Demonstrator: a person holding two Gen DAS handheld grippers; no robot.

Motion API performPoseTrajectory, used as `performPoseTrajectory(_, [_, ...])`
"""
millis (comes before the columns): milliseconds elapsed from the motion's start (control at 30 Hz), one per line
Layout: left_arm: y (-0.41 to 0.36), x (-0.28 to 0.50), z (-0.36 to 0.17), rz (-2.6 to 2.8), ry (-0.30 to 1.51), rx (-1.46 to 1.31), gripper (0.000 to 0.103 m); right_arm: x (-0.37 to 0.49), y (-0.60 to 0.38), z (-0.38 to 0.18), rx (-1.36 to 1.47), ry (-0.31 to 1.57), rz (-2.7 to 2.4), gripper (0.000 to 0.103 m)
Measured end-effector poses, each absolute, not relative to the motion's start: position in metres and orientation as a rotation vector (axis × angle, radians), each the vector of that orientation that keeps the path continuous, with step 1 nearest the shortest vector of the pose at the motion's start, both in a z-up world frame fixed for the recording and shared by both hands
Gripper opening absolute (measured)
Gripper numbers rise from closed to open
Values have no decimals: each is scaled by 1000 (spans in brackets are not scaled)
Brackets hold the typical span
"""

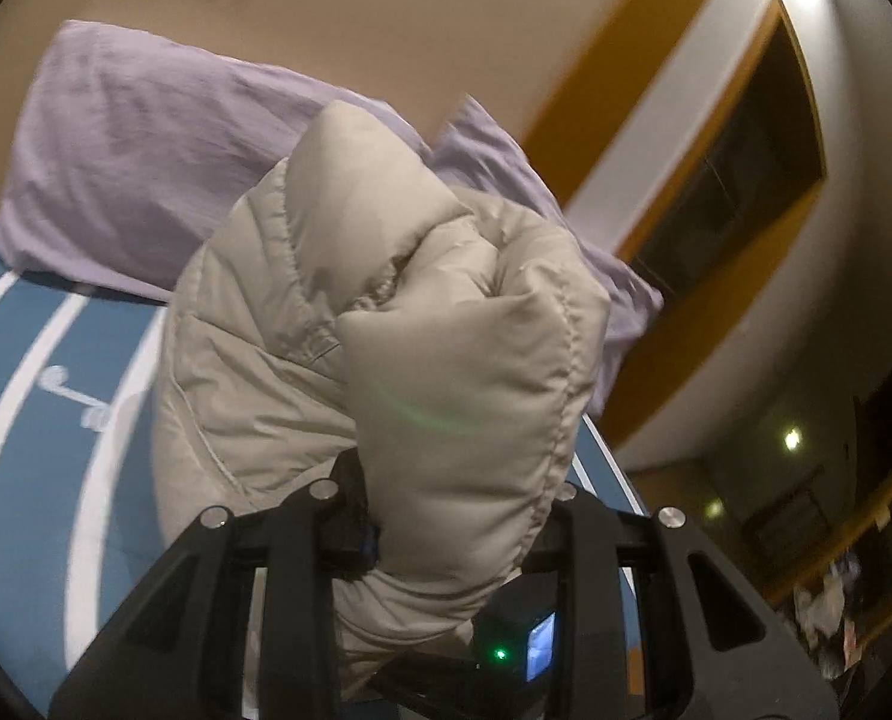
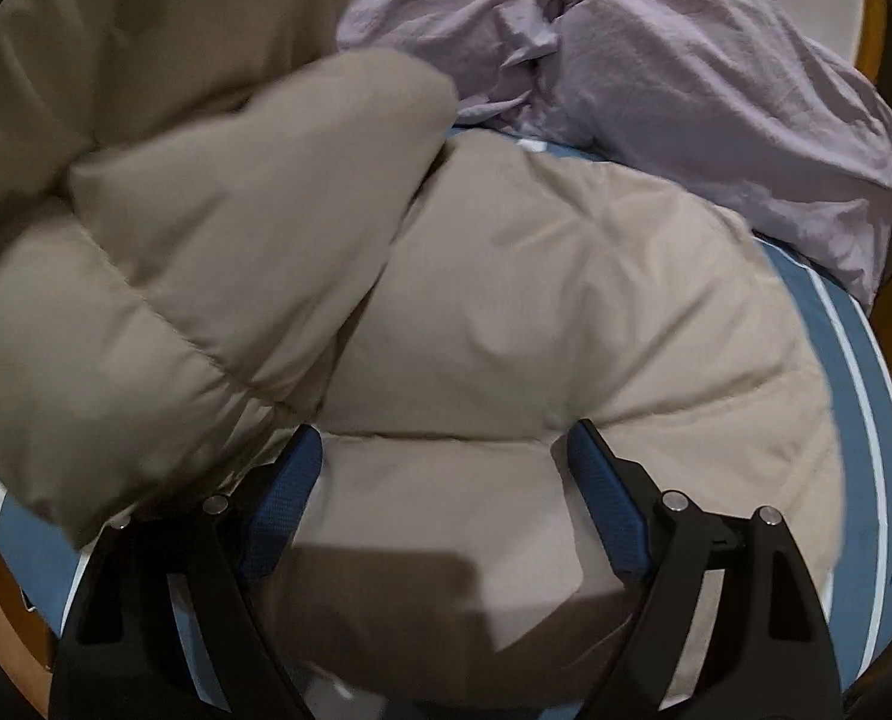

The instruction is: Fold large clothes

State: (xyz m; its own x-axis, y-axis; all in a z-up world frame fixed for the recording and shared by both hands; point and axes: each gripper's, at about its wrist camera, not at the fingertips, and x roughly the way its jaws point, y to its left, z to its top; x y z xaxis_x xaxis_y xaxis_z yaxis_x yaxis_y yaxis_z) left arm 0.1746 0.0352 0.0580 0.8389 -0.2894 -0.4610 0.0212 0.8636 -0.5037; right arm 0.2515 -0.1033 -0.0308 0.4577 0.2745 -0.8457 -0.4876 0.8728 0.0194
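A beige puffer jacket (image 1: 457,360) rises in front of the left wrist camera. My left gripper (image 1: 446,516) is shut on a thick bunched fold of it, and its fingertips are buried in the padding. The lifted part hangs above the blue striped bed cover (image 1: 20,420). In the right wrist view the rest of the jacket (image 2: 535,312) lies spread on the bed, with a raised sleeve or flap (image 2: 206,276) crossing from the left. My right gripper (image 2: 446,456) stands wide open and tilted down onto a padded panel. Its blue pads (image 2: 601,498) flank the panel and dent it.
Lilac pillows (image 1: 146,156) lie against the beige wall at the head of the bed, and crumpled lilac bedding (image 2: 685,90) sits just beyond the jacket. A wooden bed frame (image 2: 871,12) edges the right side. A dim room with shelves (image 1: 835,528) opens to the right.
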Motion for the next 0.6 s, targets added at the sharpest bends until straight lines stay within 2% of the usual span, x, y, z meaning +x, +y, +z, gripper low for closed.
performPoseTrajectory(600, [-81, 246, 22, -374, 773, -317, 33, 249, -242, -15, -93, 970, 130, 86])
